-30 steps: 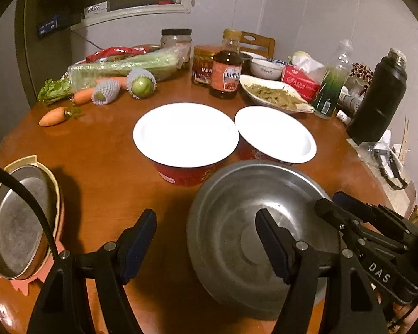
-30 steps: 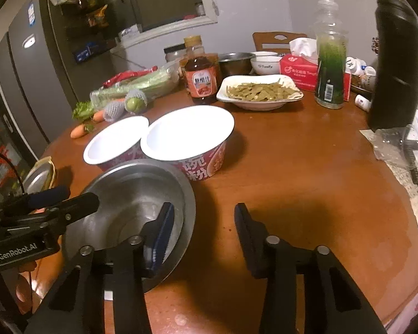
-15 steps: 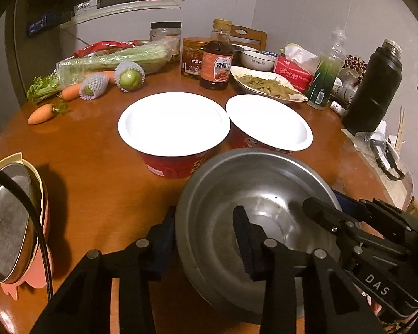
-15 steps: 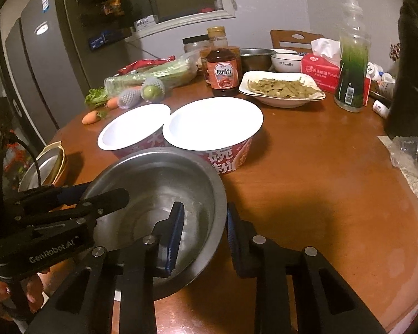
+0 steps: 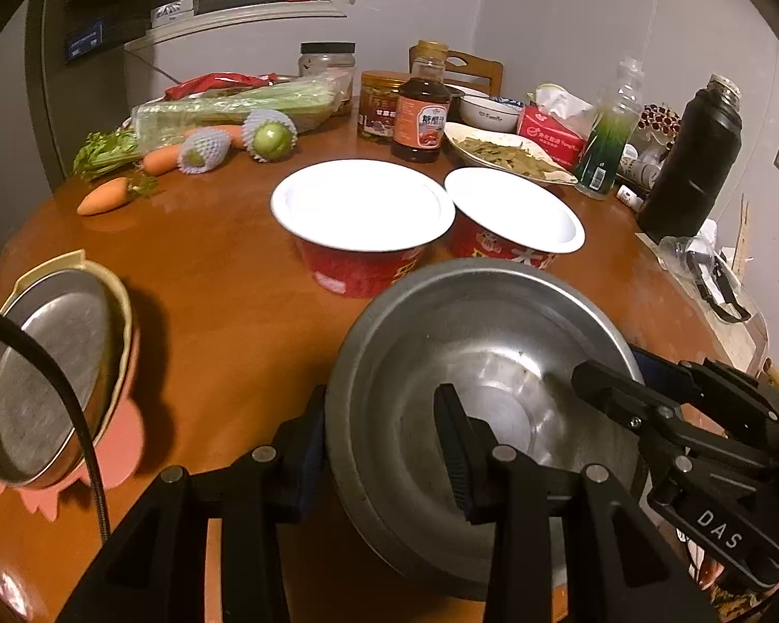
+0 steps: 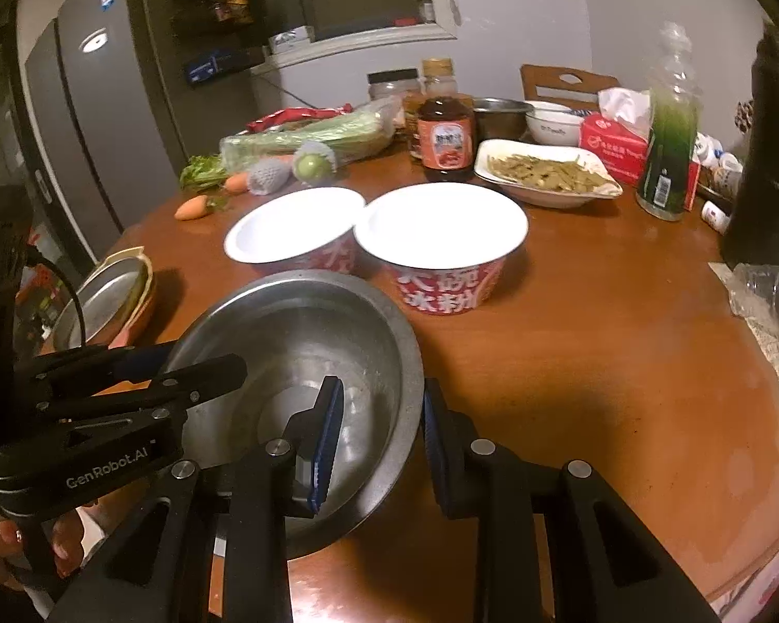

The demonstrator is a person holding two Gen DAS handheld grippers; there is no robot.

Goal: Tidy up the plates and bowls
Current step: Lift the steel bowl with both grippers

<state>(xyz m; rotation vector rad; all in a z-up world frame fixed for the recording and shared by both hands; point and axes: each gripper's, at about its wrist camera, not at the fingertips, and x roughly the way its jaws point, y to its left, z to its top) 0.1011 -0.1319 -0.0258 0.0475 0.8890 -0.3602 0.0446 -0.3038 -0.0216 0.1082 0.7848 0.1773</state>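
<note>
A steel bowl (image 5: pixel 483 363) is seen clamped at opposite rims by the left gripper (image 5: pixel 384 446) and right gripper (image 6: pixel 379 431), near two paper bowls (image 6: pixel 441 244) on the table (image 6: pixel 623 353), a level two-handed lift judged next.

steel bowl (image 5: pixel 493 363) lower center, tilted, empty; two red paper bowls (image 5: pixel 361 223) white inside, upright, mid-frame side by side; steel plate (image 5: pixel 36 374) on stacked dishes, left edge
</note>
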